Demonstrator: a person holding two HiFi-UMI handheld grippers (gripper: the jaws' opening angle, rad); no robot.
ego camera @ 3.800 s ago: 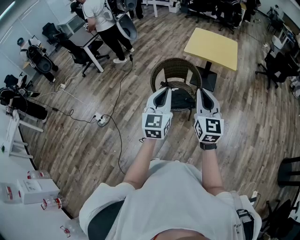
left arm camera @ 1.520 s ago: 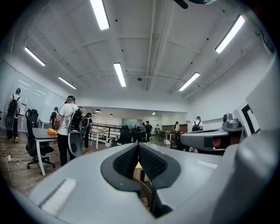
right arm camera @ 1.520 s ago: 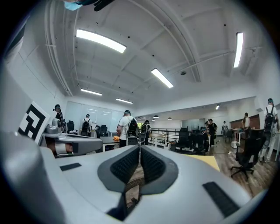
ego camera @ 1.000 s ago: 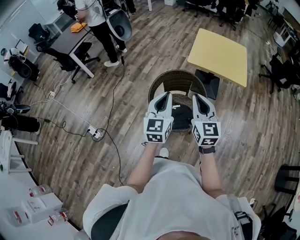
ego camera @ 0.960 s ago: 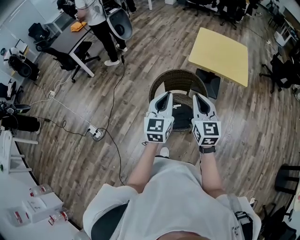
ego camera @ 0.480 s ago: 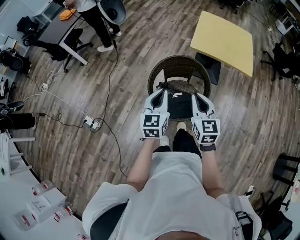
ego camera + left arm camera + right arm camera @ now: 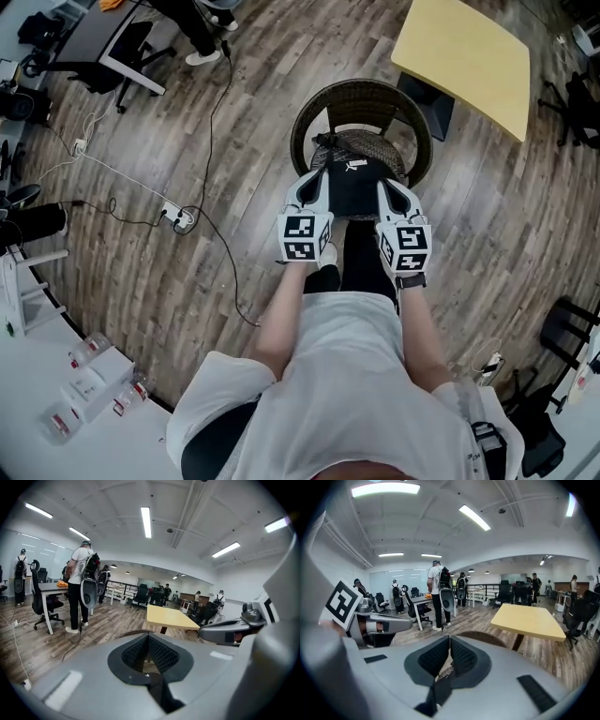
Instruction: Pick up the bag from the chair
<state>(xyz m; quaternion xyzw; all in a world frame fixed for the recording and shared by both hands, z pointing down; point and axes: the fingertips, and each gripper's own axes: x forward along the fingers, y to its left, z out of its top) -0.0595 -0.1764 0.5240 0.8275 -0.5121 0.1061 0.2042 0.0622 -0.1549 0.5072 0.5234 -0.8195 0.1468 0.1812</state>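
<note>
Person's legs: dark trousers [image 7: 361, 267] and a pale shoe [image 7: 326, 255] sit at frame centre, right against the chair front.
Left gripper [image 7: 317, 176] [image 7: 148, 635]: level, pointing forward, pressed to the bag's left side; its own view shows the pads meeting at the tips with only a sliver behind them, and nothing clamped.
Right gripper [image 7: 386, 186] [image 7: 449, 637]: mirrors it on the bag's right side; pads likewise tip to tip and gripping nothing, with woven seat showing through the narrow gap.
Bag [image 7: 354, 190]: black, soft, roughly rectangular, with a small white mark near its far edge; it lies on the front of the seat between the two grippers. What it holds cannot be seen.
Chair [image 7: 361, 91]: round dark wicker; its curved back rises behind the bag, and bare woven seat shows beyond the bag.
Open room: plank floor [image 7: 253, 187] lies free to the left of the chair, crossed by a black cable [image 7: 217, 131] and a power strip [image 7: 178, 217].
Yellow table [image 7: 464, 56] [image 7: 171, 617] [image 7: 529, 620]: upper right, its dark base just behind the chair.
Far room: a standing person [image 7: 79, 588] [image 7: 438, 592] beside a desk, with office chairs beyond.
</note>
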